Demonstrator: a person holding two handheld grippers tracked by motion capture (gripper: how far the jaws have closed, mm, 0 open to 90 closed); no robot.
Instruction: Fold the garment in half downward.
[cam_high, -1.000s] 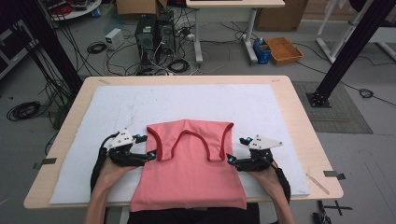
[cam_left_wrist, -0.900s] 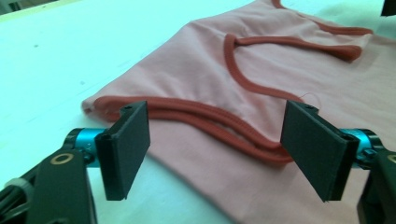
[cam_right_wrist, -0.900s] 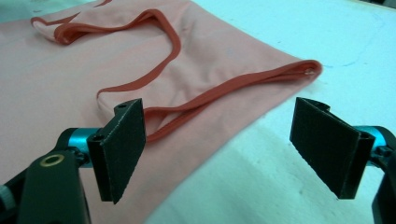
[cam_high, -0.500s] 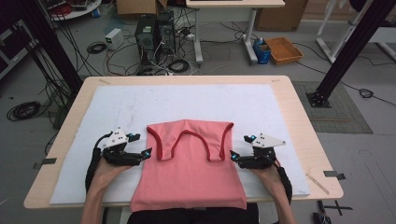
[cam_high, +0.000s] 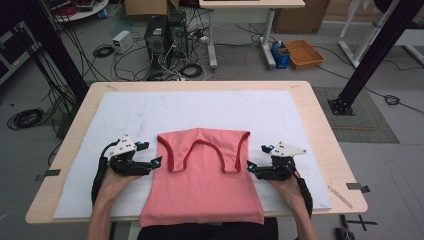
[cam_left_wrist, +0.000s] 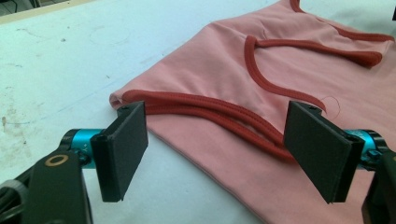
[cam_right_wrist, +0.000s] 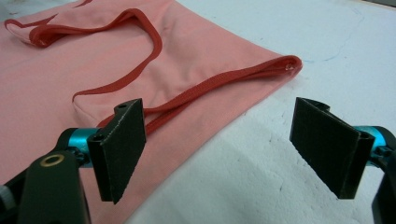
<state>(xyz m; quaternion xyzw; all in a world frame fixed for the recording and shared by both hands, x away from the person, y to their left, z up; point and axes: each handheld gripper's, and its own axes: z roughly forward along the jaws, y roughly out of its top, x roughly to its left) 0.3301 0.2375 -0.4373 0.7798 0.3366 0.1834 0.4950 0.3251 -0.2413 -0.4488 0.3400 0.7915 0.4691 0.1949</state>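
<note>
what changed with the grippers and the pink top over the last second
Both grippers backed off sideways from the pink tank top: the left gripper slid outward to the left, the right gripper outward to the right. Both now sit open at the armhole edges, jaws apart, holding nothing. The top itself stayed flat in the same place on the white mat.

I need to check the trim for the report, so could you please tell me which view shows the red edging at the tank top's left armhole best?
The left gripper view: the red edging runs close between the open left tongs. The high view shows it small on the tank top; the right gripper view shows the opposite armhole.
</note>
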